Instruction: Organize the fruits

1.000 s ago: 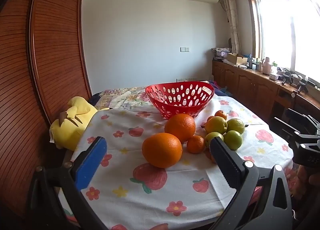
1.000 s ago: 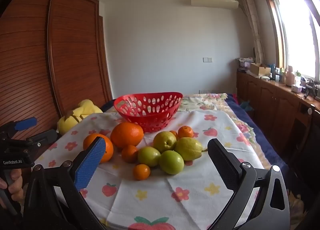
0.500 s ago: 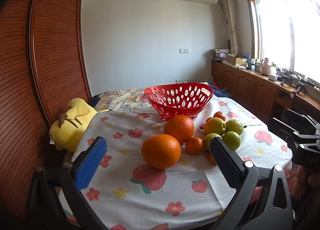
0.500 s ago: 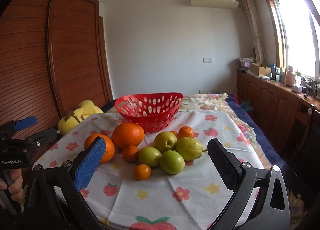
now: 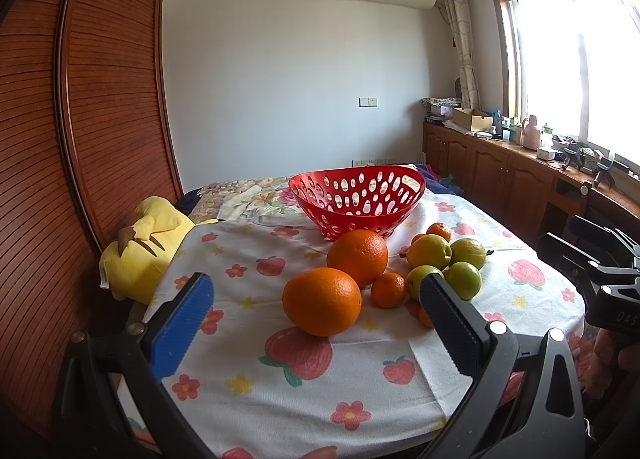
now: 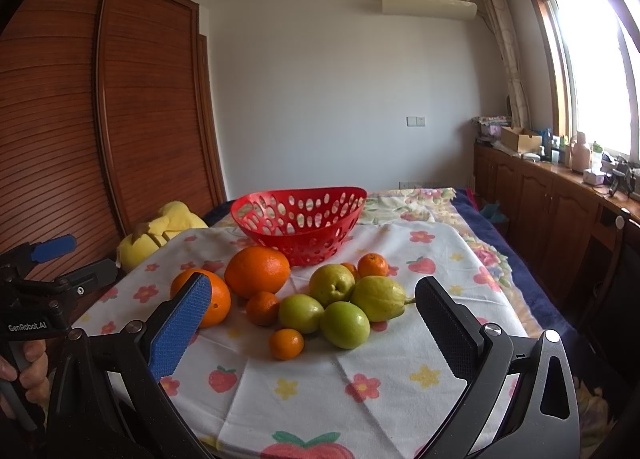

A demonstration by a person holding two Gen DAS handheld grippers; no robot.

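You had not started: the red basket (image 6: pixel 299 219) sat empty behind the fruit pile (image 6: pixel 304 299), all of it loose on the tablecloth (image 6: pixel 400 379). Your left gripper (image 5: pixel 316 323) and right gripper (image 6: pixel 312 323) were both spread wide, holding nothing, short of the fruit.

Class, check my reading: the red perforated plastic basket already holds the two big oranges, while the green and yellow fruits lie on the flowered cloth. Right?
Not quite. The red perforated plastic basket is empty; the two big oranges lie on the flowered cloth before it, as the right wrist view shows. The green and yellow fruits lie there too.
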